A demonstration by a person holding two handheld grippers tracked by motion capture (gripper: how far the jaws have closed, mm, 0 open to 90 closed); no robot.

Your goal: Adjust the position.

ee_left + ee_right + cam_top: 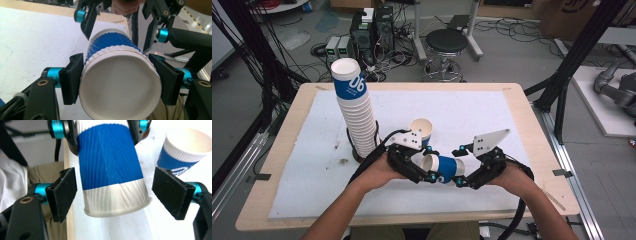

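Seen from the high view, a blue-and-white paper cup lies on its side just above the white mat, held between two hand-held grippers in front of the tall cup stack; its long axis runs level, mouth toward the stack, base away from it. The left gripper, the one nearer the stack, clasps the rim end, while the right gripper sits at the base end. A second cup stands upright on the mat just behind the held one. In the left gripper view, both black pads press the ribbed wall of the cup just below its open rim, a firm grasp, and the other gripper's jaws stand off beyond the base. In the right gripper view, the cup's base points between the two pads, which stand clear on either side: released, touching nothing. Any pull to part the cup turns on that level axis, with the left hand alone carrying it.
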